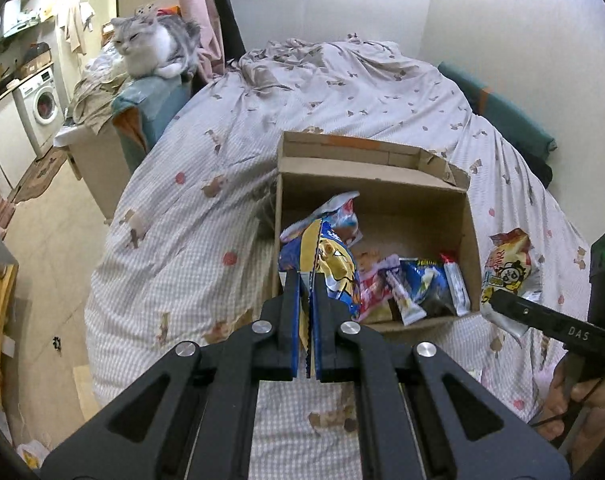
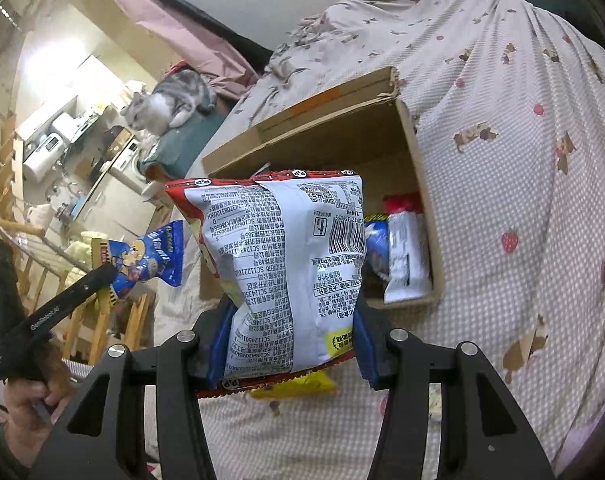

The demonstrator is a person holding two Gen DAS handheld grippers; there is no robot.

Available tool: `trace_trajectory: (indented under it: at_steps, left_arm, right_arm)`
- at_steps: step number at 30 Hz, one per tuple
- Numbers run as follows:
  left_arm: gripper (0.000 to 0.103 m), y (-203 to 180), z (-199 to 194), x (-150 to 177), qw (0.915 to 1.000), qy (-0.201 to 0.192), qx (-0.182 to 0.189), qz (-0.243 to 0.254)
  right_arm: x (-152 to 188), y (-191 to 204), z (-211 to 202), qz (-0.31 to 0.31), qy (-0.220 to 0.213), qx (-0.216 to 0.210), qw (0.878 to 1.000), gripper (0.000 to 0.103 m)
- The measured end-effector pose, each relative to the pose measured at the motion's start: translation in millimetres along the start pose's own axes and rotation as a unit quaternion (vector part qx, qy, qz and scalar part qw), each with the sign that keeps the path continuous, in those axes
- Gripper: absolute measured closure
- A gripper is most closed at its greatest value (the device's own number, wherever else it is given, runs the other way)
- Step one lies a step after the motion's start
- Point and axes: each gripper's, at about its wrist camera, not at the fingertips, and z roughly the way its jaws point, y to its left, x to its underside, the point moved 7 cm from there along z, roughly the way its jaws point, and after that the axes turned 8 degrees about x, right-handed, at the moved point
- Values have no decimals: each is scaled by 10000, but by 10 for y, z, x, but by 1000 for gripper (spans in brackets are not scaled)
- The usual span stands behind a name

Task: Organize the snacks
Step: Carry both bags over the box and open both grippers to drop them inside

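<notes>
My left gripper (image 1: 305, 280) is shut on the edge of a blue and yellow snack bag (image 1: 334, 268), held up over the near left corner of an open cardboard box (image 1: 366, 178). Several snack packets (image 1: 414, 284) lie inside the box. My right gripper (image 2: 292, 308) is shut on a puffy red-edged snack bag (image 2: 286, 264), its white printed back facing me, in front of the box (image 2: 322, 104). In the left wrist view that bag (image 1: 506, 264) hangs to the right of the box. The right wrist view shows the left gripper (image 2: 106, 272) with the blue bag (image 2: 150, 260).
The box sits on a bed with a checked cover (image 1: 190, 216). A grey and white cat (image 1: 150, 46) lies on a cushion past the bed's left side. A yellow packet (image 2: 298, 386) lies on the cover under my right gripper. A washing machine (image 1: 42, 104) stands far left.
</notes>
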Motion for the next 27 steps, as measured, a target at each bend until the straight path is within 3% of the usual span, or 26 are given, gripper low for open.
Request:
trace_trajectory:
  at_steps: [11, 19, 27]
  left_arm:
    - [100, -187, 653, -77, 9983, 367, 436, 143]
    - [99, 20, 1003, 72, 9969, 729, 265, -158]
    - [97, 100, 1073, 77, 9978, 666, 55, -59]
  right_arm:
    - [-395, -163, 479, -146, 22, 485, 9987, 50]
    - [-492, -290, 834, -179, 195, 740, 9969, 50]
    - [-623, -307, 943, -23, 166, 557, 9983, 48]
